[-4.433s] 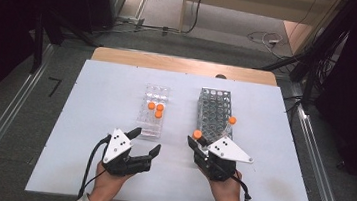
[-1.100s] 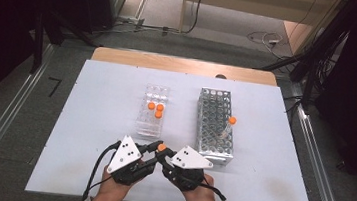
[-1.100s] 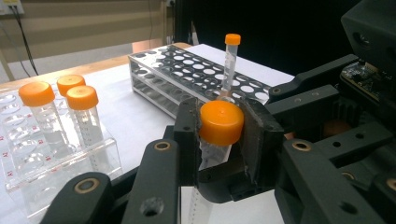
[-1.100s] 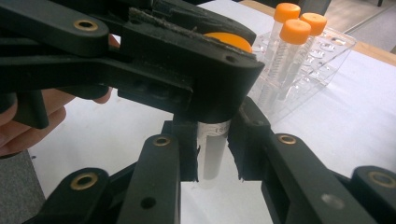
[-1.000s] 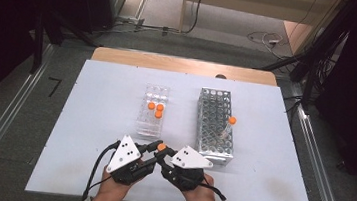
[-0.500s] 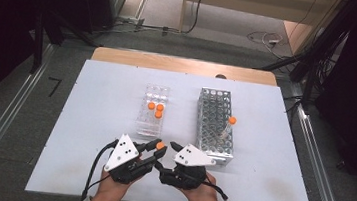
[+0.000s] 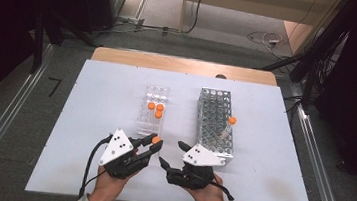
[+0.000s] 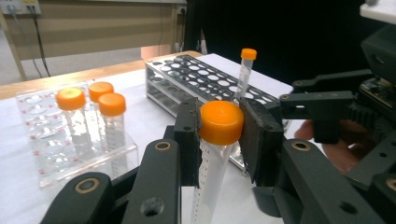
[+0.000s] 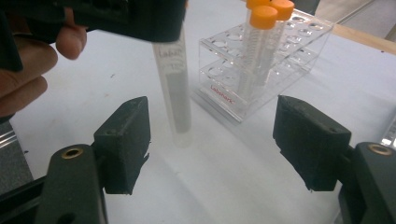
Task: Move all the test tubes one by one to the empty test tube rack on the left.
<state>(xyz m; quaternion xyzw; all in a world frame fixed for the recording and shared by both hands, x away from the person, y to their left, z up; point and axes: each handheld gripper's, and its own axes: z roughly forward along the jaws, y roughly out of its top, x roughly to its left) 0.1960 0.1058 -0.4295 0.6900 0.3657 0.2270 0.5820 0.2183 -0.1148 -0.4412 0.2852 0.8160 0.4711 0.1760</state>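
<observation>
1. Since a few seconds ago my right gripper (image 7: 168,155) has carried the orange-capped tube (image 8: 219,122) away from the metal rack and handed it over; my left gripper (image 7: 154,141) now has it, and in the last second the right one has let go and drawn back a little.
2. The tube is a slim clear plastic cylinder with printed graduations down its side and a smooth, rounded orange screw cap. It hangs upright above the white table (image 7: 91,101), near my edge, in front of the clear rack.
3. My left gripper's two flat black pads are pressed against the cap from both sides, clamped firmly on it; the tube body hangs free below them.
4. My right gripper stands wide apart, its matt black blocky pads well clear of the tube on either side, holding nothing. In the right gripper view the tube's rounded lower end (image 9: 180,126) sits between and beyond them.
5. The clear rack (image 7: 153,109) is a transparent plastic block with rows of round holes and red lettering; three more orange-capped tubes (image 8: 95,100) stand close together in it.
6. The metal rack (image 7: 214,119) is a long grey box, its top a grid of round holes; one thin orange-capped tube (image 8: 245,70) stands in it, tilted slightly.
</observation>
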